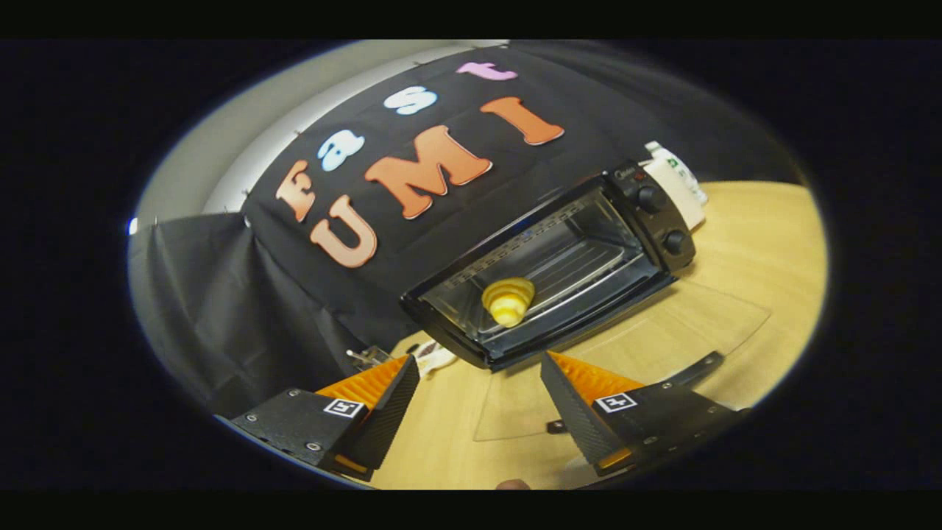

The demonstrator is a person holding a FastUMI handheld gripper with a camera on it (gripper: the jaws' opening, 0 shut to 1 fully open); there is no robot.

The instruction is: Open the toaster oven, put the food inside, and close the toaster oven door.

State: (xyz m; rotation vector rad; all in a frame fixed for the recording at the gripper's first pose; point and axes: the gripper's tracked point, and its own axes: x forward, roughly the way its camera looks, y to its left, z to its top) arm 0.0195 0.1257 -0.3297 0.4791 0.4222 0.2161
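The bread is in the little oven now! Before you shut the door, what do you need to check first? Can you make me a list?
1. Food inside: the croissant sits on the tray in the toaster oven. Ok.
2. Door open: the glass door lies flat on the table. Ok, ready to lift.
3. Gripper free: fingers apart, holding nothing. Ok.
4. Door handle: lies just by the right finger. Ok, likely easy to reach.
5. Croissant clear of the door's path: looks set back from the front edge. Ok, though hard to be sure.
6. Oven switched off: knobs too small to read. Cannot tell.
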